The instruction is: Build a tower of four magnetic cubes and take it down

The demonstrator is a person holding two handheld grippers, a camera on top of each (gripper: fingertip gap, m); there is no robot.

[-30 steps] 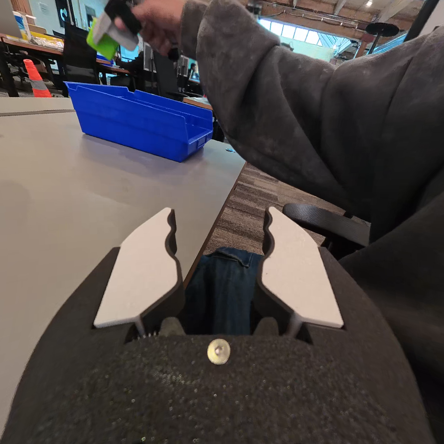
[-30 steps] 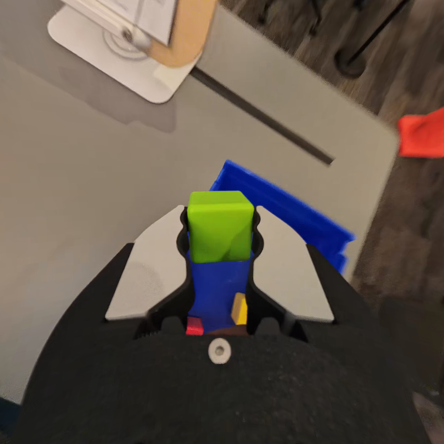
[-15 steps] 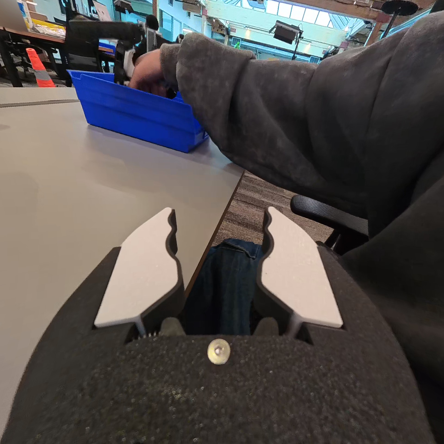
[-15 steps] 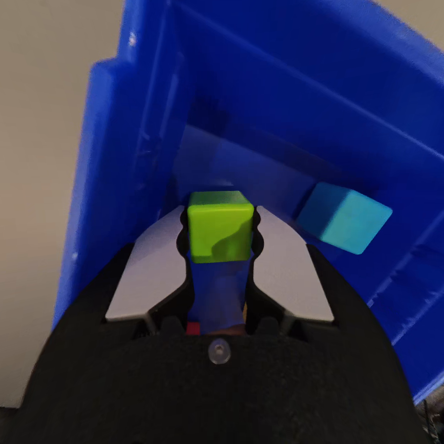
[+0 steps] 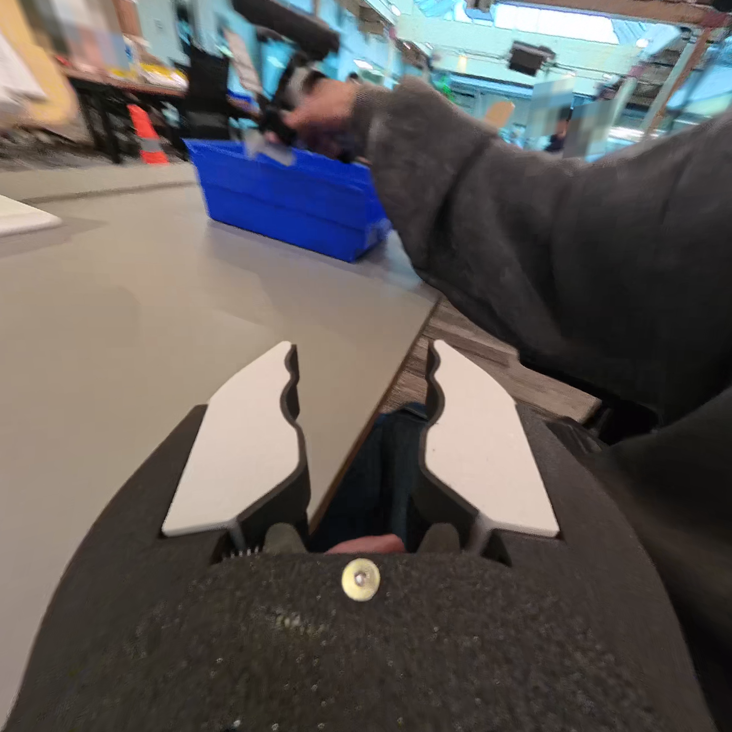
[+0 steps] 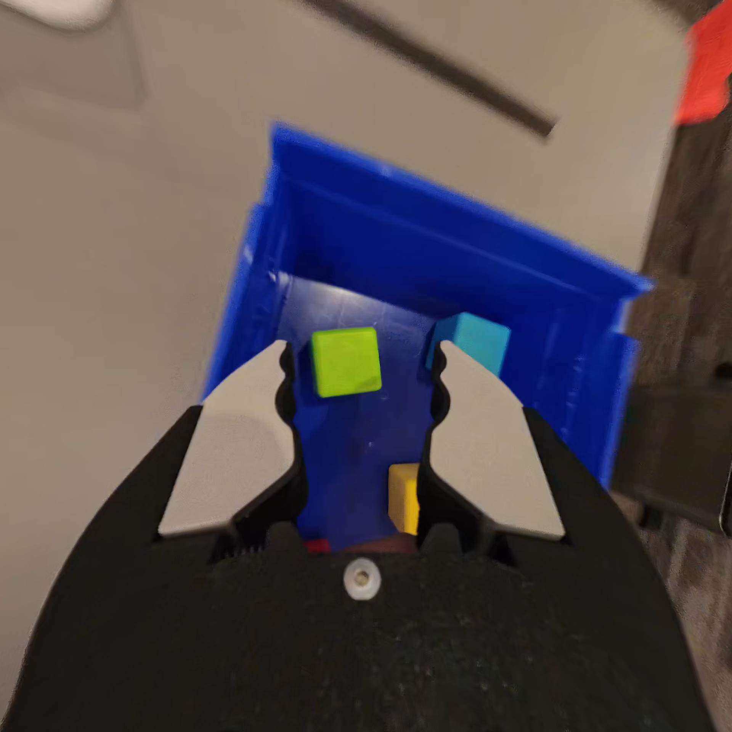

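In the right wrist view my right gripper (image 6: pixel 361 346) is open and empty above the blue bin (image 6: pixel 396 206). A green cube (image 6: pixel 345 361) lies loose on the bin floor between and beyond the fingertips. A light blue cube (image 6: pixel 473 336) lies in the bin's far right corner. A yellow cube (image 6: pixel 403 497) and a sliver of a red cube (image 6: pixel 317 546) show near the gripper's base. In the left wrist view my left gripper (image 5: pixel 361 348) is open and empty over the table's near edge. The blue bin (image 5: pixel 293 206) is far ahead with the right gripper (image 5: pixel 273 146) over it.
A grey table (image 5: pixel 119 317) holds the bin. A person's grey sleeve (image 5: pixel 534 237) reaches across on the right. An orange cone (image 5: pixel 144 134) stands beyond the table. A white base plate (image 5: pixel 20 216) lies at the far left. Carpet floor (image 5: pixel 475 356) lies past the table edge.
My right gripper lowered the green cube into the bin, opened and let it go, then drew back upward. My left gripper stayed open and swung a little to the left.
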